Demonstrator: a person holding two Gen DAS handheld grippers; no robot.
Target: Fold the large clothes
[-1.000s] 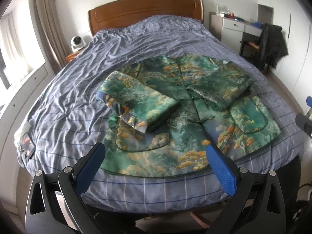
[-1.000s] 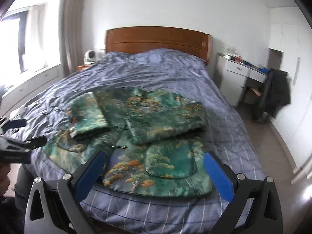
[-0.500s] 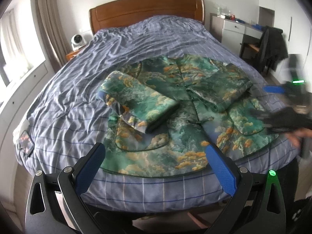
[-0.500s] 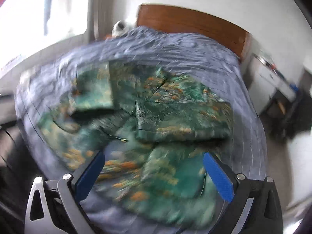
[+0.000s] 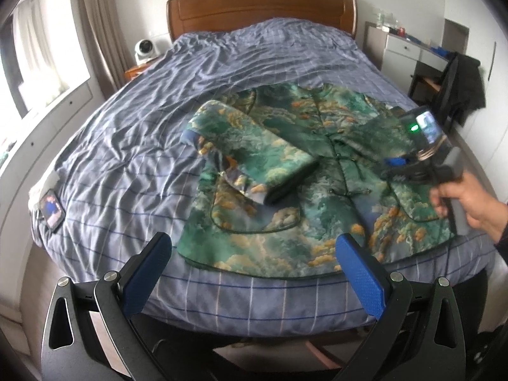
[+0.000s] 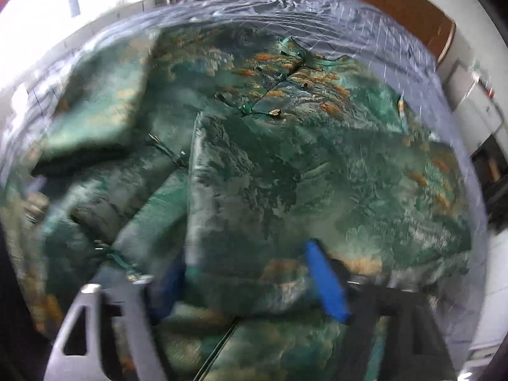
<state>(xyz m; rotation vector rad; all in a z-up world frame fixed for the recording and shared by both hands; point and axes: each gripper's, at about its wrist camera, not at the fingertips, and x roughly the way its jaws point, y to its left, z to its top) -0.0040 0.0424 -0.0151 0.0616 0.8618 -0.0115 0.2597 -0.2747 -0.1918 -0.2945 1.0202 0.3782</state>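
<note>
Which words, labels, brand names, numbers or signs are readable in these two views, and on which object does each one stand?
None can be read.
Small lit screen on the right gripper: too blurred to read.
Dark phone-like device at the blue checked bed cover's edge: picture only, no legible text.
Green patterned jacket: no writing visible.

Green patterned jacket (image 5: 285,171) on checked bedspread (image 5: 133,146), left tool (image 5: 250,273) spread wide, right tool (image 5: 397,166) over folded sleeve

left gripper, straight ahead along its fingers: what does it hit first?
Most likely the near hem of the green patterned jacket on the bed. The left gripper is open, nothing between its fingers. Depth is unclear; it may meet the bedspread edge first.
</note>
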